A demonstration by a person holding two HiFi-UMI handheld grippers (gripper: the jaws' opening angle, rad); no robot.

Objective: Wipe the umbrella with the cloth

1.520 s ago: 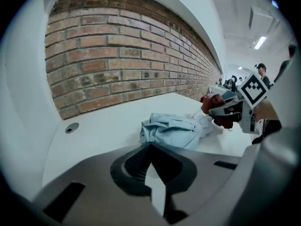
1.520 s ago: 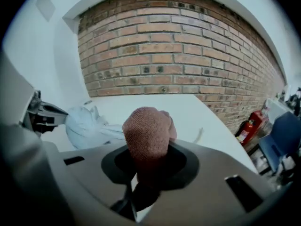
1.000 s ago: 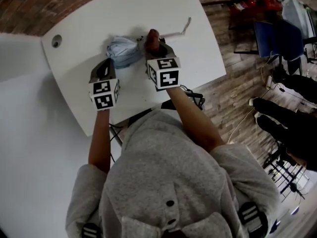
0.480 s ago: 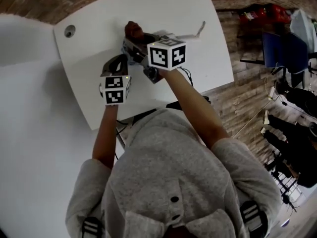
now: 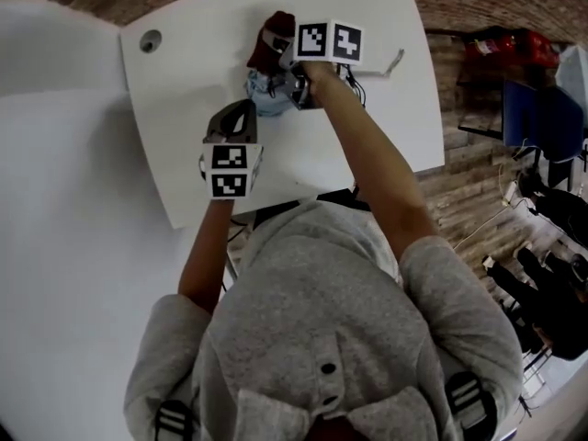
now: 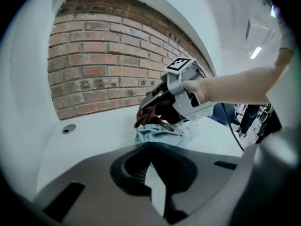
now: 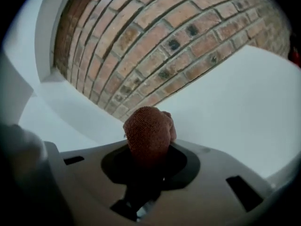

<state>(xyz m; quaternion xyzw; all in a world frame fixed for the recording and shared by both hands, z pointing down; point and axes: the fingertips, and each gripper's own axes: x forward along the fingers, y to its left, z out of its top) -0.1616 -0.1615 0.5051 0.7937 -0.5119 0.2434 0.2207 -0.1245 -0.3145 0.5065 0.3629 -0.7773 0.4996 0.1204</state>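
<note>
A crumpled light-blue umbrella (image 5: 266, 99) lies on the white table (image 5: 193, 81). My right gripper (image 5: 283, 50) is shut on a bunched red-brown cloth (image 5: 271, 37), held at the umbrella's far edge; in the right gripper view the cloth (image 7: 148, 130) bulges out past the closed jaws. My left gripper (image 5: 241, 110) reaches in from the near side. Its jaws meet at a point on the near edge of the umbrella (image 6: 162, 134), pinching the fabric. The left gripper view also shows the right gripper (image 6: 184, 97) with the cloth (image 6: 150, 117) just above the umbrella.
A thin pale rod with a bent end (image 5: 393, 62) lies on the table to the right of the umbrella. A round cable hole (image 5: 150, 39) is at the table's left corner. Brick floor, chairs and cables (image 5: 542, 108) lie beyond the right edge.
The right gripper has carried the cloth across the umbrella, away from me and to its far side. The left gripper has stayed at the umbrella's near edge.
</note>
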